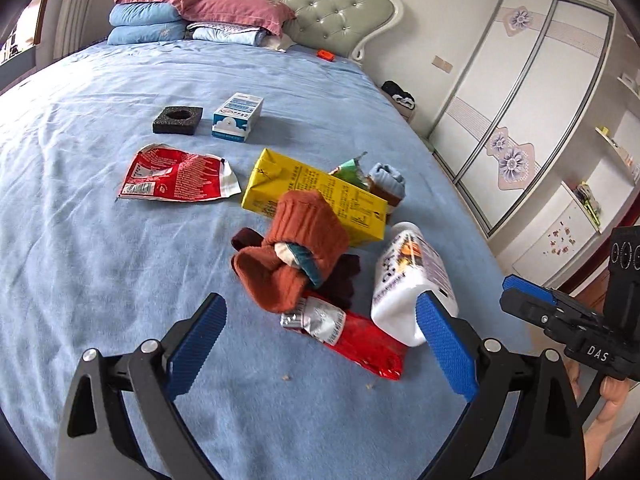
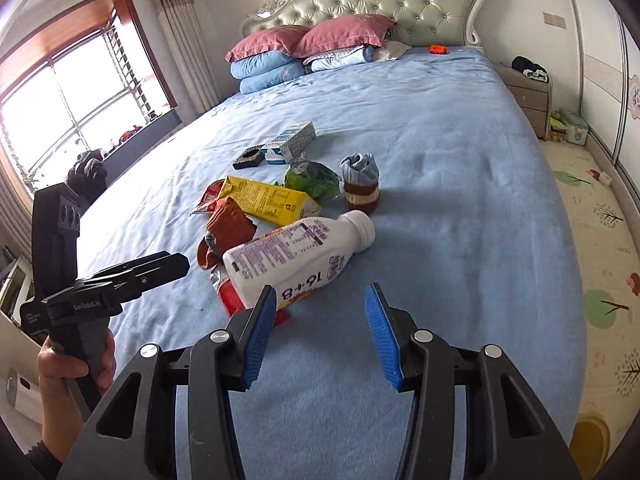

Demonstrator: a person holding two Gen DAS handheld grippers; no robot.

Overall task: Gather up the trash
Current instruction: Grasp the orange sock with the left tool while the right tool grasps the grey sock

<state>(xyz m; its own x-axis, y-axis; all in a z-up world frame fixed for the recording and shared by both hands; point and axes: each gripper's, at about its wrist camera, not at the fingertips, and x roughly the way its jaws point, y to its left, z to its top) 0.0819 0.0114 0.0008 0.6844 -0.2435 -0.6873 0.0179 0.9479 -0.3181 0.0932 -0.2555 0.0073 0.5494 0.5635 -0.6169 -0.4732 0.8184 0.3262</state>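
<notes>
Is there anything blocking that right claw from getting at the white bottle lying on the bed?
Nothing visible does. The right claw is open and the white bottle lies on its side just ahead, its base next to the claw's left finger, with only bare blue bedsheet between. A red wrapper lies partly under the bottle.

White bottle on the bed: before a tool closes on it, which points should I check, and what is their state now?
1. Right tool open: ok.
2. Left tool open: ok.
3. Bottle between the right tool's pads: not ok; it lies ahead of them, near the left pad.
4. Bottle free of other things: not ok; it rests partly on the red wrapper.
5. Cap closed: ok, it seems on.
6. Sock clear of the bottle: ok, beside it.
</notes>
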